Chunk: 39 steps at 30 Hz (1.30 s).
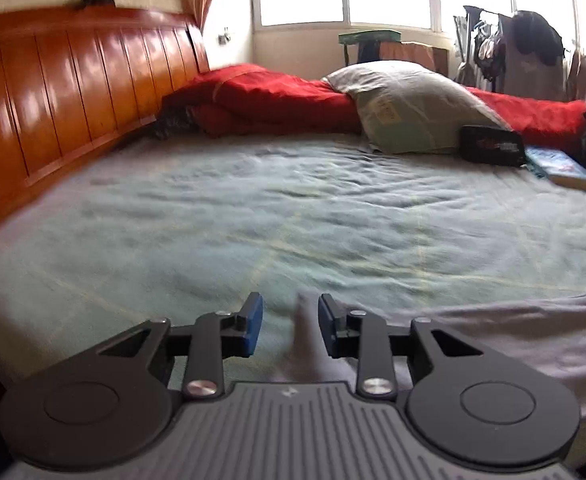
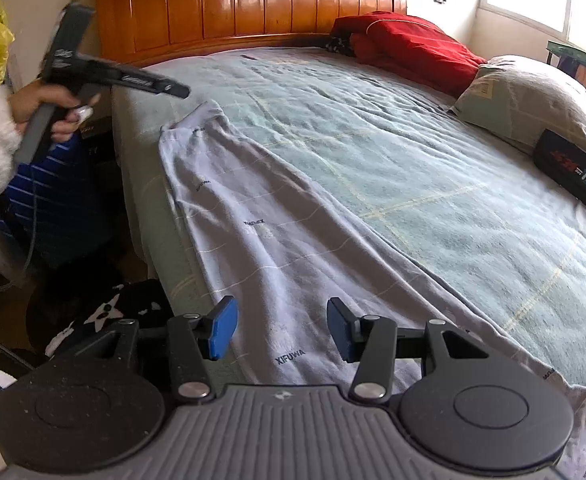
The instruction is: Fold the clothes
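Observation:
A long pale grey garment (image 2: 273,240) with thin grid lines and "XIFUWA" print lies flat along the near edge of the bed. Its narrow end (image 2: 201,120) points toward the headboard. In the left wrist view the garment (image 1: 513,332) fills the lower right, and a blurred tip of it shows between the jaws. My left gripper (image 1: 291,328) is open, with its pads off the cloth. A hand in a white fluffy sleeve holds the left gripper (image 2: 177,90) in the air above that narrow end. My right gripper (image 2: 283,328) hangs open over the wide end, gripping nothing.
A green checked sheet (image 2: 413,168) covers the bed below a wooden headboard (image 2: 253,0). At the far side lie a red quilt (image 1: 273,96), a pillow (image 1: 409,108), a black pouch (image 1: 493,146) and a book (image 1: 561,168). Dark clothes (image 2: 105,312) lie on the floor.

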Motion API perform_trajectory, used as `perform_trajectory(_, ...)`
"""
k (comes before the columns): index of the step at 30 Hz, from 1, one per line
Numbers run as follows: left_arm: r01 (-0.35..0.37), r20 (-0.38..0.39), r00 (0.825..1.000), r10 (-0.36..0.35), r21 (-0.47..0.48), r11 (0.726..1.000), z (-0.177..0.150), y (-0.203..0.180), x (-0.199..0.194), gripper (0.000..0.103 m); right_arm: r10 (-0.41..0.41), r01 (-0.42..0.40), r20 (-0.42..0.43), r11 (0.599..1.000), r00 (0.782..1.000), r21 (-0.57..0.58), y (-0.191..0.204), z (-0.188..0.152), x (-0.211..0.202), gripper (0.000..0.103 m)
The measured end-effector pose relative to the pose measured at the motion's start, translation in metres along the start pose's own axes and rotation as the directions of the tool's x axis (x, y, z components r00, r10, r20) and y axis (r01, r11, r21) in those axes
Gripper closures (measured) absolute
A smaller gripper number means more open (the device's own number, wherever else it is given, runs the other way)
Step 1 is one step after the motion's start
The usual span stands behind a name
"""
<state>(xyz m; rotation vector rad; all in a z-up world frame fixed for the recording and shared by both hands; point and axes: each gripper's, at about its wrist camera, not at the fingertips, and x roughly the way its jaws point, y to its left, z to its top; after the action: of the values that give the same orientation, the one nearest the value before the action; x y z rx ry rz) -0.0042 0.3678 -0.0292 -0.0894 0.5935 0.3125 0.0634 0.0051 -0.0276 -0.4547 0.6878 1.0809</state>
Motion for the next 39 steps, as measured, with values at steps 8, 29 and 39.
perform_trajectory(8,0.135,-0.105,0.978,-0.182,-0.349,0.927,-0.048,0.014,-0.003,0.064,0.005,-0.005,-0.005,1.0,1.0,0.007,0.0,-0.002,0.0,0.045)
perform_trajectory(29,0.068,0.077,0.996,-0.039,-0.422,0.904,-0.027,0.043,0.006,0.092,-0.025,0.025,-0.026,0.999,0.999,0.027,-0.001,-0.006,0.001,0.042)
perform_trajectory(39,0.064,-0.005,0.998,-0.065,-0.139,0.988,-0.014,-0.011,0.041,0.066,-0.029,0.03,-0.025,0.999,0.999,0.035,-0.002,-0.006,0.003,0.039)
